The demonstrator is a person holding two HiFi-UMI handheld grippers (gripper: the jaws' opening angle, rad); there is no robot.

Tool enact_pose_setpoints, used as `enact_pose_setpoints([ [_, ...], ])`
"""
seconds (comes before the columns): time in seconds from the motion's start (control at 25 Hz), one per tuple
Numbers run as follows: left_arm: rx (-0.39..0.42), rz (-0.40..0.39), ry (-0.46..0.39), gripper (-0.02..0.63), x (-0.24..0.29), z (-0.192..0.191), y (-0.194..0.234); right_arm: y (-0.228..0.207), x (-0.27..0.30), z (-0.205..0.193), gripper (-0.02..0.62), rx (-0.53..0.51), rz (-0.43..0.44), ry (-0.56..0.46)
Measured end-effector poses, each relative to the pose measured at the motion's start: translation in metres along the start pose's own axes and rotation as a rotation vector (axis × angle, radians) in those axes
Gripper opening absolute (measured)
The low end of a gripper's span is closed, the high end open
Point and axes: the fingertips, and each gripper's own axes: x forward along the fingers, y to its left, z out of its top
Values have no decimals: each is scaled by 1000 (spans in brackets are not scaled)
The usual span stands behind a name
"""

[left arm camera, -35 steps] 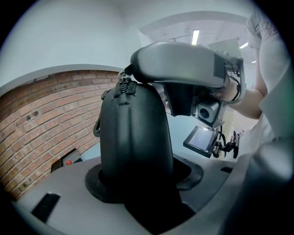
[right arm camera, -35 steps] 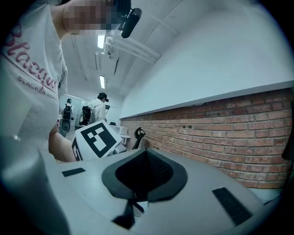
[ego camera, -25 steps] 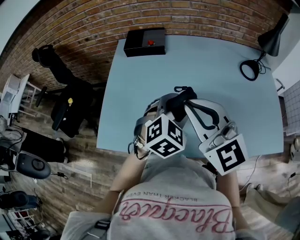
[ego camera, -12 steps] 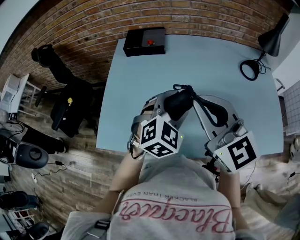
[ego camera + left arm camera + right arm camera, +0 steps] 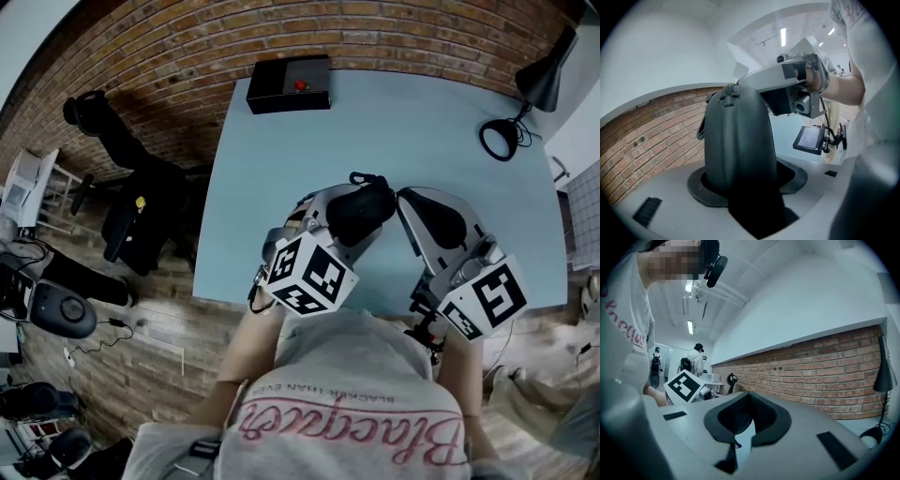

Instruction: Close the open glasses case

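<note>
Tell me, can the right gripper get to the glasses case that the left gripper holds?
Probably yes. The right gripper sits close beside the glasses case, which is clamped in the left gripper, with nothing between them. Its jaws are shut, though.

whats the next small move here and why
Probably lower the left claw to rest the glasses case on the table, then let go. The case looks closed, that claw clamps it over the table, and the right claw stands apart from it, shut and empty.
</note>
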Motion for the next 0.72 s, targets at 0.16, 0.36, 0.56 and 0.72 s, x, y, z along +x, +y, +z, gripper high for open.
enact_pose_setpoints([
  [0.16, 12, -15, -76, 260, -5, 9, -1, -3, -3, -1, 21, 91, 23, -15],
  [0.36, 23, -28, -183, 261, -13, 22, -2, -5, -5, -6, 21, 224, 76, -27],
  [0.56, 48, -55, -260, 261, -20, 33, -5, -4, -5, -16, 23, 284, 124, 2],
  [0.72, 33, -118, -322, 261, -27, 40, -10, 1, -5, -22, 23, 292, 175, 30],
])
